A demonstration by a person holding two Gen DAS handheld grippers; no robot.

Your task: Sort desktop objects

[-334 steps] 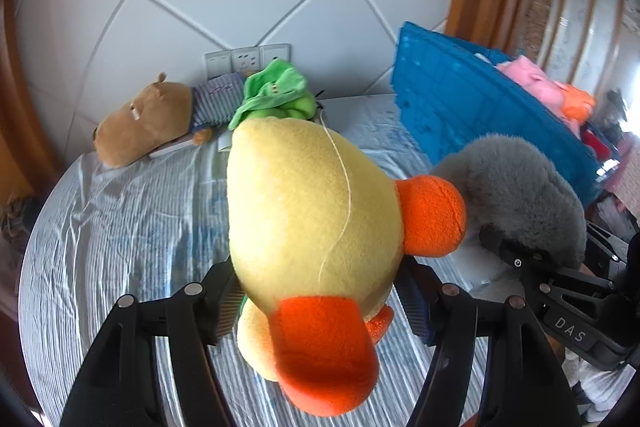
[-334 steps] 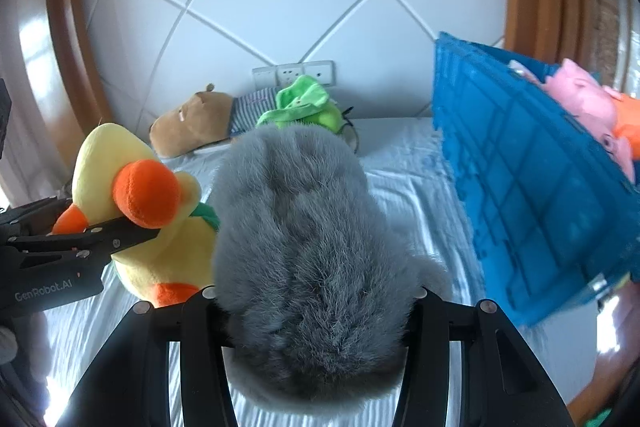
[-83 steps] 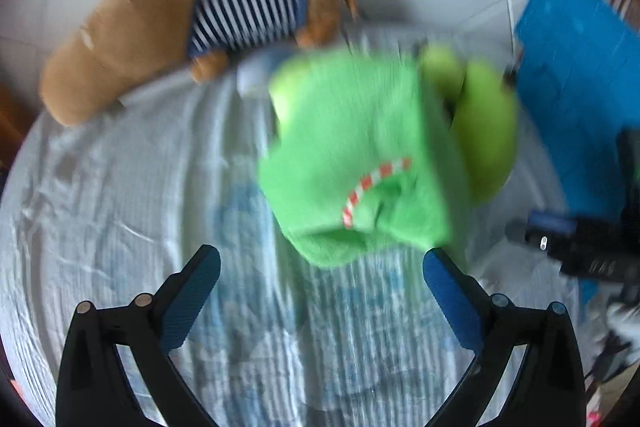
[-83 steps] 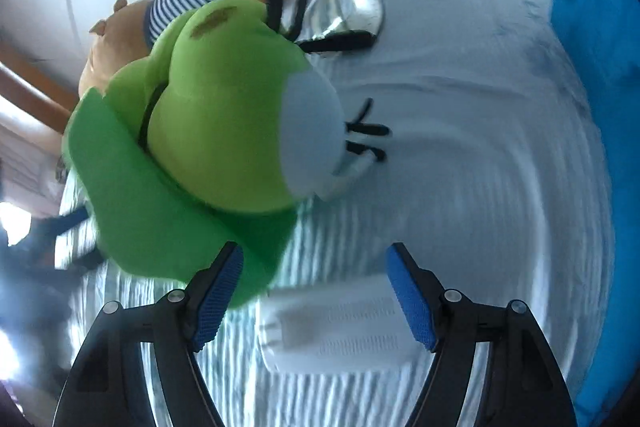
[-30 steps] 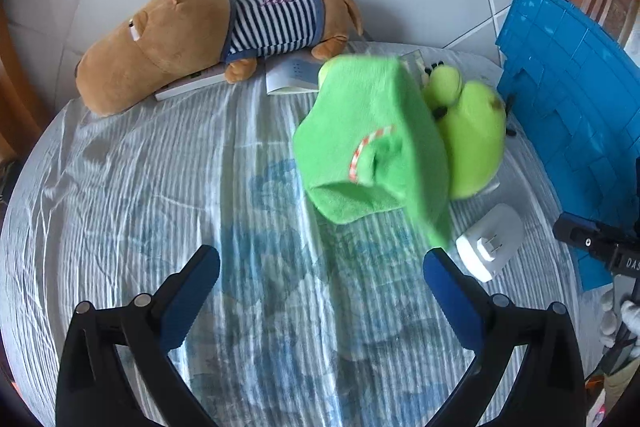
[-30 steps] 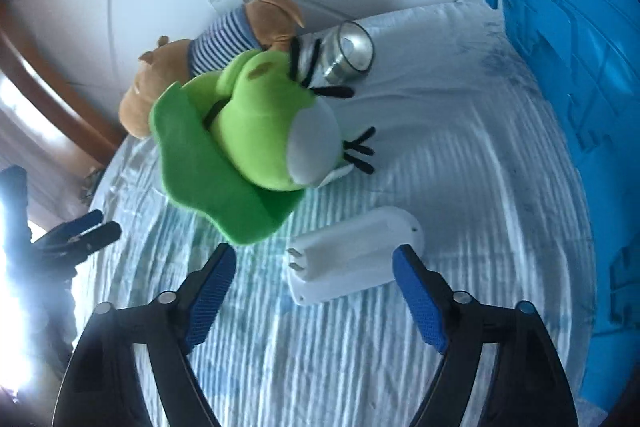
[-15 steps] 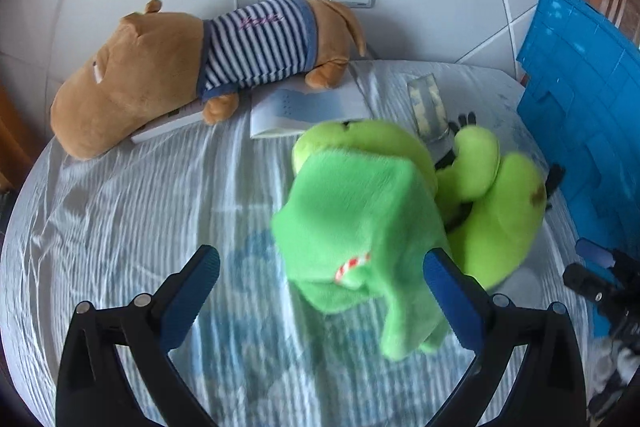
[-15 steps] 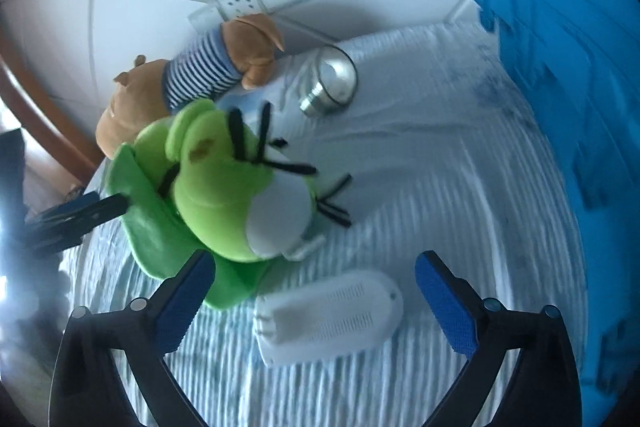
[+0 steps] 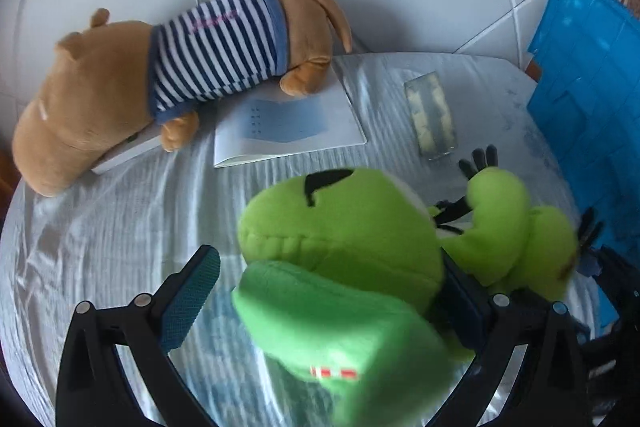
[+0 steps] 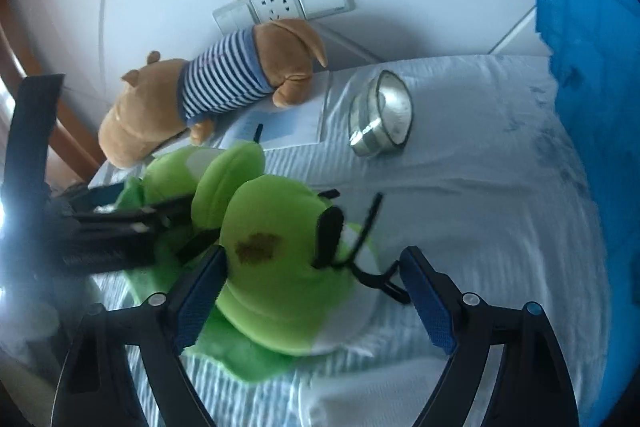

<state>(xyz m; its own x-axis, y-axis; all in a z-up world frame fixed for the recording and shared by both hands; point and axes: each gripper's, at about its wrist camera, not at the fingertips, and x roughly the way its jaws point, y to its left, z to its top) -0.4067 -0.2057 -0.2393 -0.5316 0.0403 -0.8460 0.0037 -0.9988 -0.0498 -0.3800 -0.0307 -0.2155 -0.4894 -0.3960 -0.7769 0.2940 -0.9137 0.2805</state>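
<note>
The green frog plush (image 9: 348,251), earlier ahead of us, now sits between both tongs: left gripper (image 9: 328,303) wide and gripless, right gripper (image 10: 316,295) closing, ready for lifting.

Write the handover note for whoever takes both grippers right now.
Left gripper: open around the green frog plush, not clamped.
Right gripper: jaws closing on the frog's other end, not yet gripping.
Brown striped-shirt plush lies by the wall on a booklet; metal tin beside it; blue crate at the table's right side.
Left: grip the frog, likely move it to the crate, then the brown plush.
</note>
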